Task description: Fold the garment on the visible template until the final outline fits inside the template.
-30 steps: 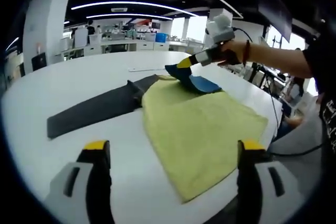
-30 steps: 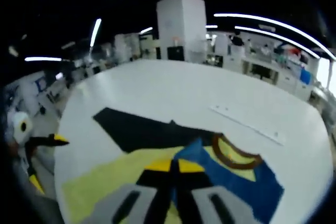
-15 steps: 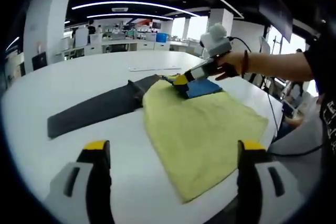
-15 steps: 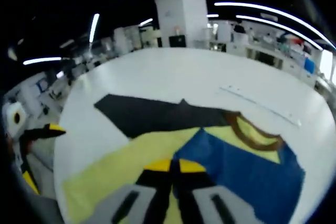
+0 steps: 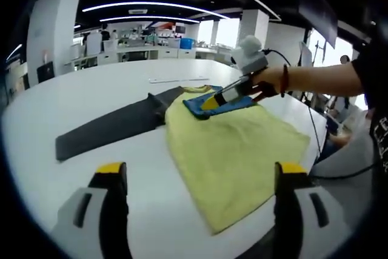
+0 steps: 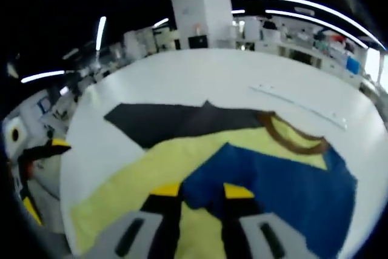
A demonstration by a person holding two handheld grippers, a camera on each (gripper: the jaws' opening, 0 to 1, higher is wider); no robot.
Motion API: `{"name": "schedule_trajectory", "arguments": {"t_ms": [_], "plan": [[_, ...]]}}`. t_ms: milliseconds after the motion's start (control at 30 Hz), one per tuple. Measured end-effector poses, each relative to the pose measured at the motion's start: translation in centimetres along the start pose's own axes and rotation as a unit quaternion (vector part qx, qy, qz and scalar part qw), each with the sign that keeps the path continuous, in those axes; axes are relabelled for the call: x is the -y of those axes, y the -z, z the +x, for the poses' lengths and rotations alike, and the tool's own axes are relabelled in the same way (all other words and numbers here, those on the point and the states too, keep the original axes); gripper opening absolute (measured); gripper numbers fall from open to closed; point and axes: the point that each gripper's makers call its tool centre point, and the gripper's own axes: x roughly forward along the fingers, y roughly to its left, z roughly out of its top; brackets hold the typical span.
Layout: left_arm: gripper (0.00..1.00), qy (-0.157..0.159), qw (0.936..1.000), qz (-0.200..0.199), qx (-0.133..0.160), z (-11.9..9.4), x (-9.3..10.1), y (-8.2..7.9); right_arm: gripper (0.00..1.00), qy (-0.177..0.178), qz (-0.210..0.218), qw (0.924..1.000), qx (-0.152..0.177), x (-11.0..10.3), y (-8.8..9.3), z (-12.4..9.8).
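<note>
Garment count: we see one yellow garment (image 5: 233,150) lying flat on the white table (image 5: 91,89), with one blue sleeve (image 5: 221,106) folded over onto its yellow body and one brown collar (image 6: 291,139) at its far end in the right gripper view.
Template count: one dark template (image 5: 109,127), a flat strip that sticks out from under the garment's side and points away across the table.
Other things: one thin pale strip (image 5: 179,79) lies on the table beyond the garment, well apart from it.
Grippers: two. The left gripper (image 5: 197,177) is ours low in the left gripper view, its yellow-tipped jaws spread wide with nothing between them, above bare table and the garment's near corner. The right gripper (image 6: 202,191) has its jaws slightly parted around the edge of the blue sleeve; we cannot tell whether they pinch it.
Hand: one hand (image 5: 267,82) carries the right gripper over the folded sleeve in the left gripper view.
Edges: the garment's near corner lies close to the table's near edge; its right side runs near the table's right edge.
Open room: we see broad bare table to the left of the template and beyond the collar.
</note>
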Motion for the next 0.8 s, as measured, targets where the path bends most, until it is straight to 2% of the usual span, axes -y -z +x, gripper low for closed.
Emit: {"name": "schedule_trajectory", "arguments": {"t_ms": [200, 433, 500, 567, 667, 800], "plan": [[0.99, 0.000, 1.0000, 0.000, 0.000, 0.0, 0.0, 0.0, 0.29, 0.021, 0.032, 0.9993, 0.003, 0.9, 0.4, 0.0], [0.98, -0.001, 1.0000, 0.003, -0.003, 0.0, 0.0, 0.1, 0.25, 0.020, 0.072, 0.9972, -0.006, 0.2, 1.3, 0.8], [0.98, -0.001, 1.0000, 0.003, -0.005, -0.1, 0.0, 0.2, 0.22, 0.020, 0.079, 0.9967, -0.003, 0.6, 1.2, 1.6], [0.98, -0.003, 1.0000, 0.004, -0.005, -0.1, 0.0, 0.2, 0.19, 0.022, 0.085, 0.9961, 0.001, 0.2, 1.2, 1.2], [0.98, -0.005, 1.0000, 0.001, -0.005, -0.1, -0.1, 0.2, 0.11, 0.027, 0.082, 0.9963, 0.002, 0.7, 1.0, 1.9], [0.98, -0.006, 0.9999, 0.002, -0.009, -0.1, -0.2, 0.4, 0.00, 0.028, 0.088, 0.9957, 0.004, 0.4, 1.2, 1.4]]}}
